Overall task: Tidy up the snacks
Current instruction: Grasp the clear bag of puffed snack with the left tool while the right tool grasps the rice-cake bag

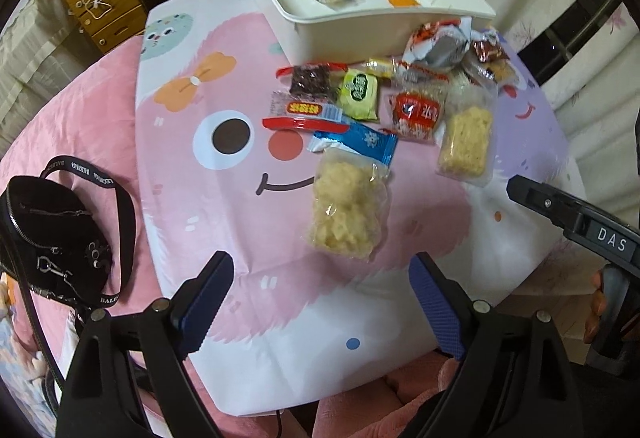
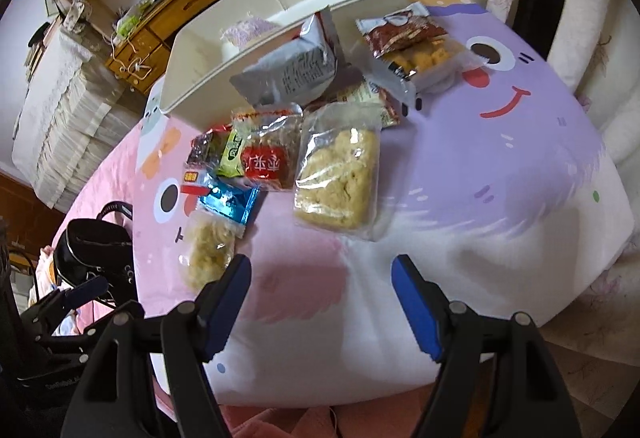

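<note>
Here, your left gripper (image 1: 320, 302) has its jaws wide apart with nothing between them, and your right gripper (image 2: 320, 302) is also released and empty. Just ahead of the left one lies the blue-topped snack pack (image 1: 347, 194), on the cartoon tablecloth (image 1: 192, 198). It looks light, crinkly and slippery, with brittle content, so take it gently across the middle. The cream bin (image 1: 320, 26) stands behind the pile. You can read "DAS" on the right gripper and "BALENCIAGA" on the black bag (image 1: 60, 238).
</note>
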Demonstrator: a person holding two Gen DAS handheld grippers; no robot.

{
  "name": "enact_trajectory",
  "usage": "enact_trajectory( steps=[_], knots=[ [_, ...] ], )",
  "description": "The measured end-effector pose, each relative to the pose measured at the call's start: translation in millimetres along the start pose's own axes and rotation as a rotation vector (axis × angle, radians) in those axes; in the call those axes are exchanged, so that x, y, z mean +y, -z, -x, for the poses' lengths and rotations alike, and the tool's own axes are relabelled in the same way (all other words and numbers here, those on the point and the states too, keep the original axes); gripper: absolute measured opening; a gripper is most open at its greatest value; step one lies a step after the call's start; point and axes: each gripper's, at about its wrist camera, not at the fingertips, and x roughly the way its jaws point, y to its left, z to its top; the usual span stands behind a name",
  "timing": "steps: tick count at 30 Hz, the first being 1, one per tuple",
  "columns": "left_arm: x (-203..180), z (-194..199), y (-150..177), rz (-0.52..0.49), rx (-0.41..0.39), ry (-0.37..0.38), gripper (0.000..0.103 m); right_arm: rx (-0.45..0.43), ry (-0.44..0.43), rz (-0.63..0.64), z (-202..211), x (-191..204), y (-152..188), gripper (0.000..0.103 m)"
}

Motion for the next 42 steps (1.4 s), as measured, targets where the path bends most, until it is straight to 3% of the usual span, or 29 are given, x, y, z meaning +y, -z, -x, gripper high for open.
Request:
enact_trajectory(
  steps=[9, 16, 28, 42],
  knots=[
    [-12.9, -46.7, -24.4, -0.026, 0.096, -0.024, 0.089, 0.071, 0.026, 0.083, -32.9, 6.3, -19.4, 0.073],
    [-12.2, -82.8, -43.3, 0.033, 0.181, -0.010, 0.089, 0.149, 0.045, 0.138, -63.9, 10.2, -42.2, 0.074],
    [-9.5, -114.0, -56.6, 0.103, 0.246, -0.011, 0.088, 0.224, 0.079, 0.218, -99.2, 23.1, -61.7, 0.073],
    [-23.4, -126.4, -65.7, 0.091, 0.258, 0.002, 0.058, 0.225, 0.104, 0.280, -114.4, 41.0, -64.2, 0.065]
  ],
)
